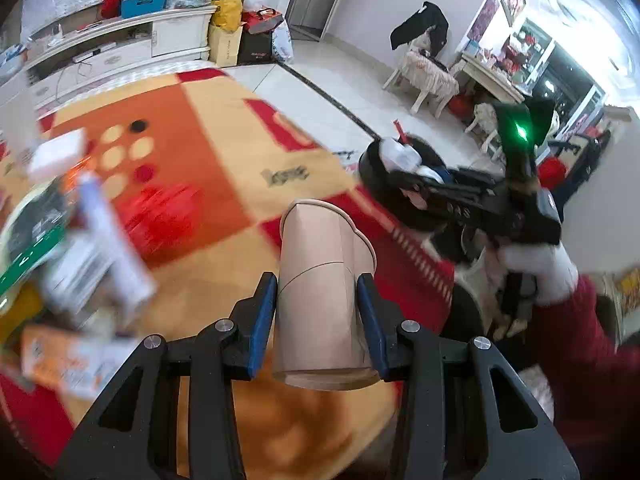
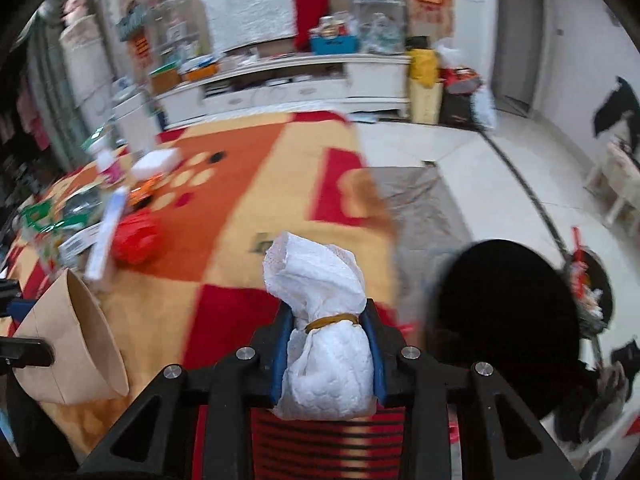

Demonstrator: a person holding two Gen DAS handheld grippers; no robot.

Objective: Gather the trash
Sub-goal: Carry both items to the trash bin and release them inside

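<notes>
- Trash is in both grippers: a brown cardboard tube in the left one and a wad of white paper towel in the right one.
- Left gripper: its blue-padded jaws are clamped on the two sides of the cardboard tube, which stands roughly upright between them with its open top rim pointing away from the camera.
- Right gripper: its jaws are closed on the paper towel wad at the waist, where a tan rubber band cinches it; the loose, ruffled end sticks out above the fingertips.
- Both items are carried in the air above a patterned cloth of orange, yellow and red blocks.
- In the right wrist view the tube shows again at the lower left, its open mouth turned toward the camera.
- In the left wrist view the right gripper appears at the right, gripped by a white-gloved hand with a red sleeve.
- A round black bin sits just right of the cloth, and scraps of red and white litter lie in a dark container beside it.
- More clutter, blurred, lies on the far left of the cloth, including a red lump and a white stick-like packet.
</notes>
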